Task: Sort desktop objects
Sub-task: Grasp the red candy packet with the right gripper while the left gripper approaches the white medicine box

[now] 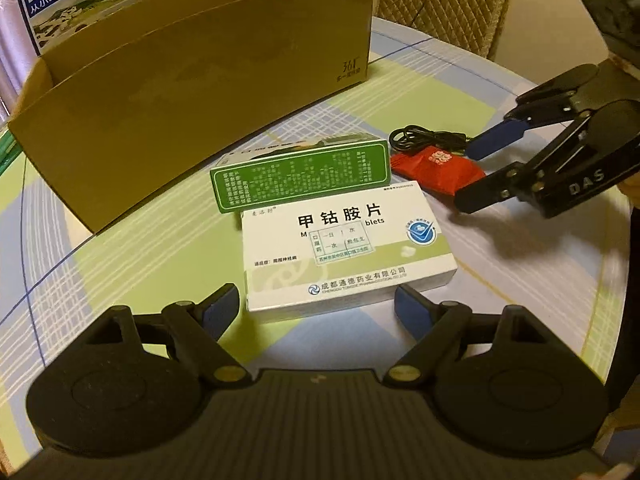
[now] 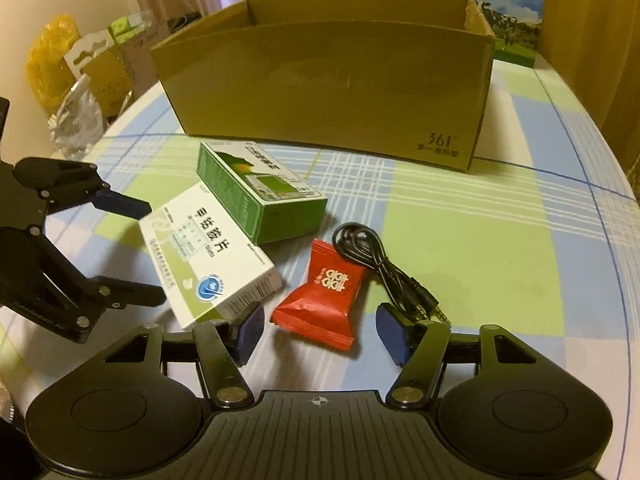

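A white medicine box [image 1: 344,248] lies flat on the checked tablecloth, its near end between the open fingers of my left gripper [image 1: 316,308]. A green medicine box [image 1: 300,172] lies just behind it, touching it. To their right are a red candy packet [image 1: 440,168] and a coiled black audio cable [image 1: 424,138]. In the right wrist view the red candy packet [image 2: 324,292] sits between the open fingers of my right gripper [image 2: 320,332], with the cable [image 2: 380,264] beside it. An open-topped cardboard box [image 2: 328,88] stands behind everything.
Blue milk cartons [image 1: 80,0] stand behind the cardboard box. A quilted chair back [image 1: 440,0] rises beyond the round table's far edge. Yellow and clear bags [image 2: 52,60] and small cartons sit off the table's left side. Bare cloth [image 2: 480,240] stretches to the right of the cable.
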Motion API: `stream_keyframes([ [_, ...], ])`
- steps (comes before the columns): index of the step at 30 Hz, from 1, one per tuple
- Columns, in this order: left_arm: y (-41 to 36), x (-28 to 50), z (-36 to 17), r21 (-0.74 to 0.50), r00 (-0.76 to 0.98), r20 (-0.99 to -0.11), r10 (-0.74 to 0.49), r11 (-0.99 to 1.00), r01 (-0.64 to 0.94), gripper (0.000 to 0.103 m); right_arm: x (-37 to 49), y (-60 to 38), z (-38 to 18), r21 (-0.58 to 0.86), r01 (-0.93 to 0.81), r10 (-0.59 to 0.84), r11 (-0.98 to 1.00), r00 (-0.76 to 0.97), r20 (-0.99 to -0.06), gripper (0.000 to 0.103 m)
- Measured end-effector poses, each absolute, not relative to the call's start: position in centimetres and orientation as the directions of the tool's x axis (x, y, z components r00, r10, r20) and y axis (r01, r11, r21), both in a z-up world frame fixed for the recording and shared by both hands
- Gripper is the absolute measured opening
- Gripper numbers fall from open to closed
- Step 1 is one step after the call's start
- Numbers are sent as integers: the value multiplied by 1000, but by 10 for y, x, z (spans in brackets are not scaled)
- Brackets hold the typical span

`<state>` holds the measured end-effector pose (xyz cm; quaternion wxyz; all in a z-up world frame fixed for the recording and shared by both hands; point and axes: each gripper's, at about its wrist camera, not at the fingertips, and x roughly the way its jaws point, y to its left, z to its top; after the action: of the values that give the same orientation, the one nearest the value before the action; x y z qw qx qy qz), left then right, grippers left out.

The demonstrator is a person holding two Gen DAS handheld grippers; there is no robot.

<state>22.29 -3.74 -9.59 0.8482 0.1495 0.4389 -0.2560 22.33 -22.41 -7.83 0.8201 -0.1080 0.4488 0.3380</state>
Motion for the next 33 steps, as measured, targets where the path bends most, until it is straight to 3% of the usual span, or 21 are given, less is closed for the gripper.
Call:
stream_keyframes([
  [7,-44,219,-96,24,475,-820,-319,811,585,82,223,-215,-84,105,-679,451,727,357,-818,47],
  [22,-63,169,-84,-1,427,-826,-369,758,652,82,211,-222,-78,90,-690,438,718,348,-829,46],
  [29,-59,171,-73,156,551,-780,-297,761,630,84,206,-230,-75,66,-686,426,724,370,-826,47],
  [33,-72,178,-76,261,561,-771,-302,653,711,90,206,-230,-74,56,-680,420,731,383,-823,59],
])
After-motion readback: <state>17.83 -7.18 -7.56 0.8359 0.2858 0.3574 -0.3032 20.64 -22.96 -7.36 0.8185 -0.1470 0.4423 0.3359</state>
